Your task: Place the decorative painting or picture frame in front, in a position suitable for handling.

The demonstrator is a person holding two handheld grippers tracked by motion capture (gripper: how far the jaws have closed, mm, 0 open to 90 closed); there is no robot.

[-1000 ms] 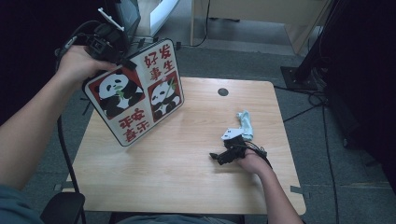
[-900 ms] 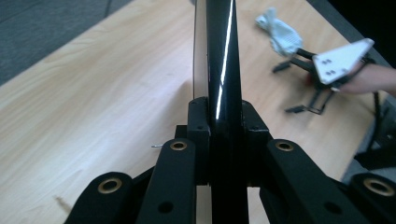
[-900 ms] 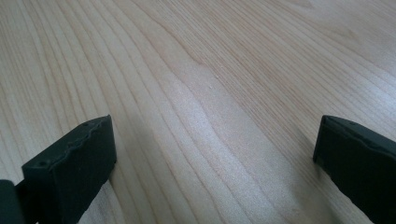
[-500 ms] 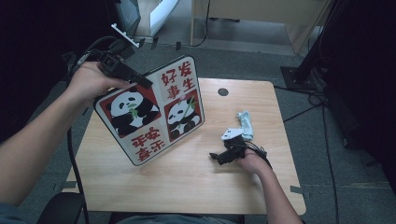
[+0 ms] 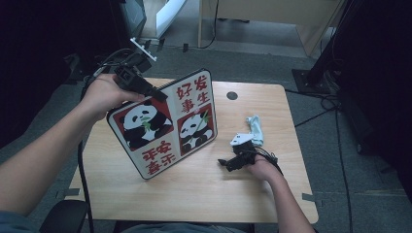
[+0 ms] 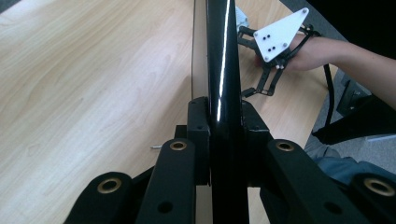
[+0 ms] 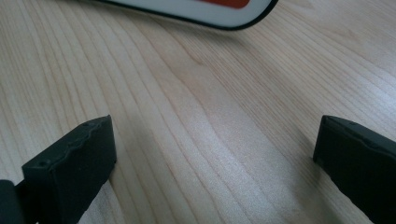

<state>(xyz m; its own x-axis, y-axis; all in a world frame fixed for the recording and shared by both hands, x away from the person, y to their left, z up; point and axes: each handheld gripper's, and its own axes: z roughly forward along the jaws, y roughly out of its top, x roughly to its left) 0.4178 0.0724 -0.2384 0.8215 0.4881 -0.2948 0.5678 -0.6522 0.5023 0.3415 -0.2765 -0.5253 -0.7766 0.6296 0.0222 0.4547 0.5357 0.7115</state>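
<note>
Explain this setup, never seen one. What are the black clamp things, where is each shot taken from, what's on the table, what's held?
No robot here: a person holds a hand-held two-jaw gripper in each hand. One camera looks down from above the person; the other two ride on the grippers and look along their black jaws.

The left gripper is clamped on the top edge of a panda board, a flat sign with two pandas and red Chinese characters, held tilted above the wooden table. The left gripper view sees that board edge-on between its jaws.

The right gripper rests on the table, jaws wide apart with nothing between them. Beside it lies a small white object, too small to identify.
</note>
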